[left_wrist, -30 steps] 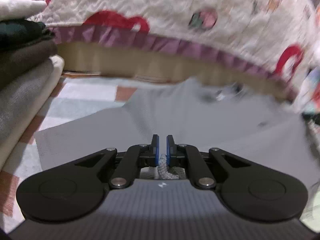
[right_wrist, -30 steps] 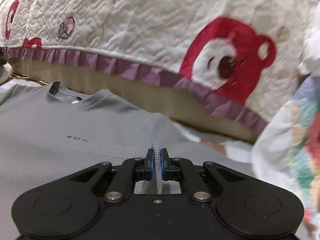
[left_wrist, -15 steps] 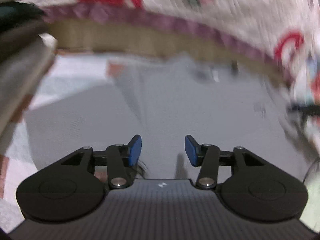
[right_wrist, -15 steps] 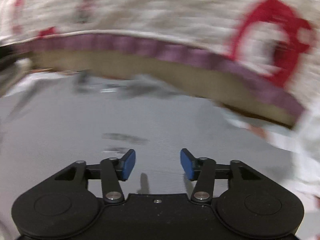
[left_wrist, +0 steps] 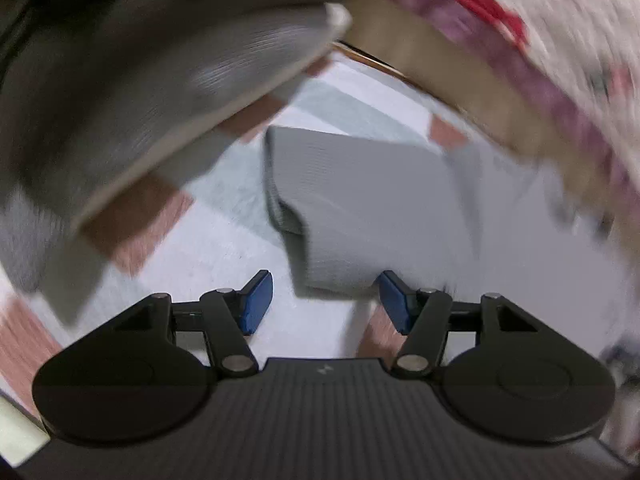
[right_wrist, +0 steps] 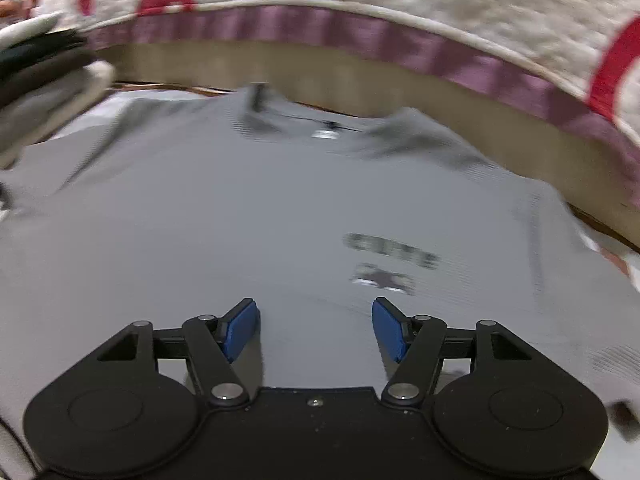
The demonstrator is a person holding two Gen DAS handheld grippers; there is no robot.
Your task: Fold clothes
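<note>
Two views: left wrist first, then right wrist.
Left wrist, left gripper (left_wrist: 326, 300): jaws spread and opening; the blue pads press on nothing.
Left wrist, grey shirt (left_wrist: 372, 200): its sleeve lies flat on the checked sheet (left_wrist: 224, 248), the cuff edge just beyond and between the fingertips, nearer the right one.
Left wrist, stack of folded clothes (left_wrist: 132, 92): blurred, at the far left, resting on the sheet.
Left wrist, quilt (left_wrist: 560, 32): white with red prints and a purple frill, far right.
Right wrist, right gripper (right_wrist: 314, 328): jaws spread and opening, nothing pinched, over the shirt's chest.
Right wrist, grey shirt (right_wrist: 240, 208): spread flat, collar at the far side, dark print (right_wrist: 390, 250) just beyond the right fingertip.
Right wrist, containers: none visible in either view.
</note>
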